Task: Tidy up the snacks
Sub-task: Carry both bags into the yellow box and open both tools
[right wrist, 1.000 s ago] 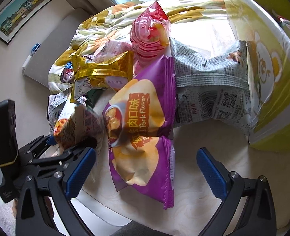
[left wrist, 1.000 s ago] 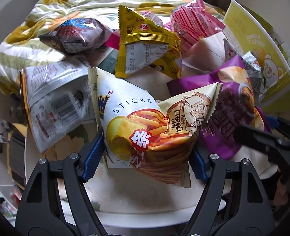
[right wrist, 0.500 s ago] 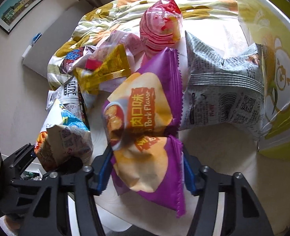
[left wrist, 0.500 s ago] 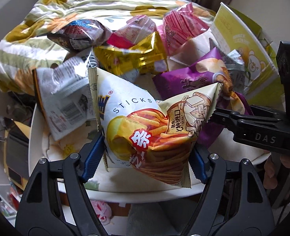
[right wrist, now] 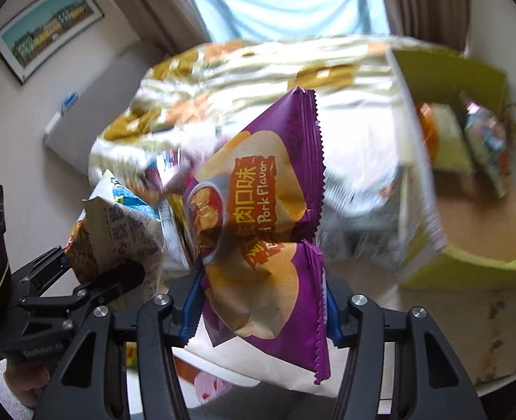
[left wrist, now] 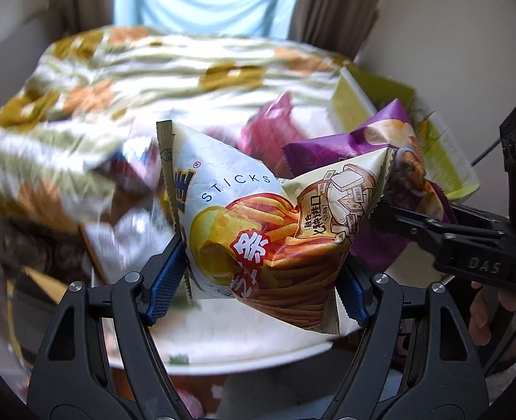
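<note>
Left tool [left wrist: 258,276] clamped on sticks bag [left wrist: 265,224], right tool [right wrist: 261,301] on purple bag [right wrist: 261,231]; green box's [right wrist: 468,269] interior only in right view.

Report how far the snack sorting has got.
Done: a few packets already lie in the green box. In hand: the left gripper grips the sticks bag, and the right gripper the purple chips bag. Left: blurred packets on the table.

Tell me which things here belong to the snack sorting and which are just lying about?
Part of the job:
- sticks bag, in the left gripper
- purple chips bag, in the right gripper
- green box

Just lying about:
- floral blanket
- framed picture
- curtains
</note>
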A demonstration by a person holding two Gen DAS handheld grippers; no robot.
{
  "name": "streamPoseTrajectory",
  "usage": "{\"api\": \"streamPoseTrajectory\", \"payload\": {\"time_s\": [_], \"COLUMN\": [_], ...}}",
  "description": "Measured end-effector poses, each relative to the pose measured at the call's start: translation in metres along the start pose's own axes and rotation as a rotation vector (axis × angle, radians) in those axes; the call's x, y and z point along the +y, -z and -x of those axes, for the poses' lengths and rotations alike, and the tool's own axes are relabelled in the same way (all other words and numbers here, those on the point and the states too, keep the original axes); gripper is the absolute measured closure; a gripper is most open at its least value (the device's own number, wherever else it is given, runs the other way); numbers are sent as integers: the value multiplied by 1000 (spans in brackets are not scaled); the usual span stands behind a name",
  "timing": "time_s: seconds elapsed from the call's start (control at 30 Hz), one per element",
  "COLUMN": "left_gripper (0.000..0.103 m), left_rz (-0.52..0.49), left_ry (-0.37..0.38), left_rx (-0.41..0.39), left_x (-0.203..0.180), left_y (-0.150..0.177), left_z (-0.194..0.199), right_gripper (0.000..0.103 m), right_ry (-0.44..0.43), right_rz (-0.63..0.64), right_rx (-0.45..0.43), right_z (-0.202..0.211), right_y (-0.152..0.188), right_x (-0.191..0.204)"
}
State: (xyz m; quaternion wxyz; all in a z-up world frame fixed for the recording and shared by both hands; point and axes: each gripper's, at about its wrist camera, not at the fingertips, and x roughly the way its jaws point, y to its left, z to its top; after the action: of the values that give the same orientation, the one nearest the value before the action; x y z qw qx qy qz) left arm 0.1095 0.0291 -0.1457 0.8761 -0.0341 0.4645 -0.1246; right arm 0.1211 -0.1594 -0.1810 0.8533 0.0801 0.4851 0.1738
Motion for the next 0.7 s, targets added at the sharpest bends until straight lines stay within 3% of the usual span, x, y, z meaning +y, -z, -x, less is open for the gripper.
{"api": "streamPoseTrajectory", "payload": {"time_s": [0.23, 0.37, 0.7], "left_gripper": [28, 28, 28], "left_rz": [-68, -85, -118], "left_ry": [50, 76, 138], "left_rx": [-92, -121, -82], "left_x": [-36, -69, -175], "left_y": [-54, -78, -121], "left_z": [17, 11, -47], "right_gripper": [51, 51, 51], "right_ry": [56, 113, 195], "right_rz": [-57, -91, -169], "right_rx": [-135, -189, -218], "right_z": [63, 95, 142], "right_y": [-23, -34, -44], "right_x": [-24, -60, -162]}}
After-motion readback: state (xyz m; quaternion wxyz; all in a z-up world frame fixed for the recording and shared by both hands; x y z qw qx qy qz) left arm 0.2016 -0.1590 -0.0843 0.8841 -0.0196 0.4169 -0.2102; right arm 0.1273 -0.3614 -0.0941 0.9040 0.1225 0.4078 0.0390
